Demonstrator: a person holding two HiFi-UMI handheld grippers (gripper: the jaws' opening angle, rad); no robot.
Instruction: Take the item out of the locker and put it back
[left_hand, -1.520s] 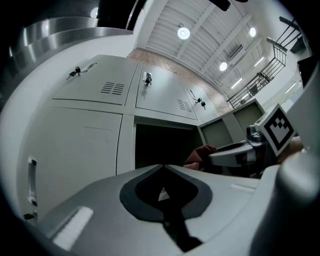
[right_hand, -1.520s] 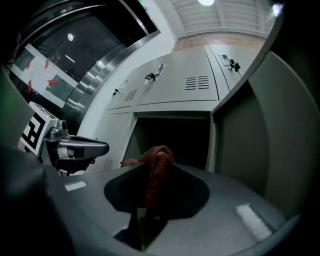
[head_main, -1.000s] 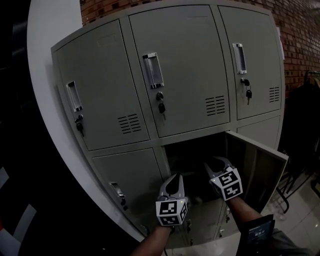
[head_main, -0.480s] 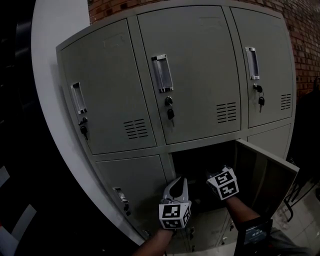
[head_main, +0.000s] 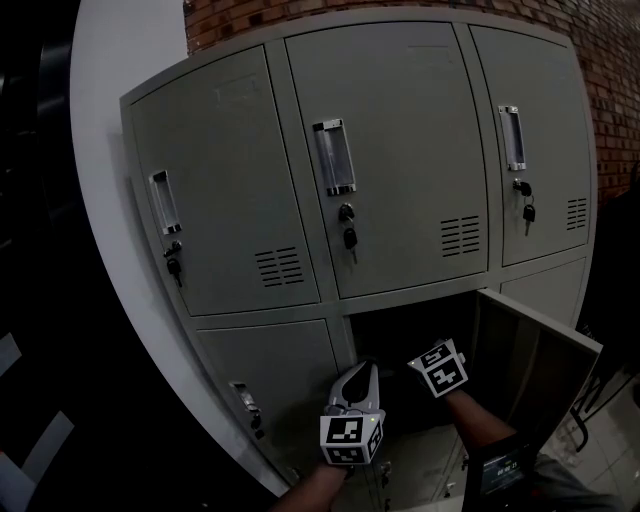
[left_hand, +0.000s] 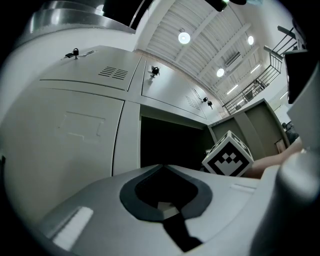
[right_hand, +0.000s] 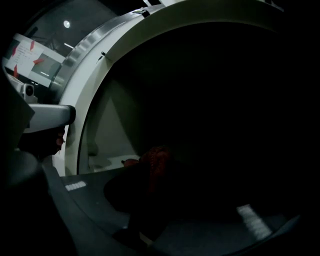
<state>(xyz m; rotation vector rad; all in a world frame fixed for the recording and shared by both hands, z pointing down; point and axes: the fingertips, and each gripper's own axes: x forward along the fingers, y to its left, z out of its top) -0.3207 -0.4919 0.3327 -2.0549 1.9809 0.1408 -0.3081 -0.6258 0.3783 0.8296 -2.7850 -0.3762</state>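
The red item (right_hand: 154, 161) sits between the half-closed jaws of the right hand-held gripper (head_main: 440, 368), which appear to grip it, though the dark hides the contact. That gripper has pushed deeper into the open locker (head_main: 400, 300) at the lower middle of the head view, so the item is probably going back in. Its forearm reaches in roughly level beside the open door (head_main: 535, 370). The left hand-held gripper (head_main: 366, 372), closed and empty, points slightly upward just outside.
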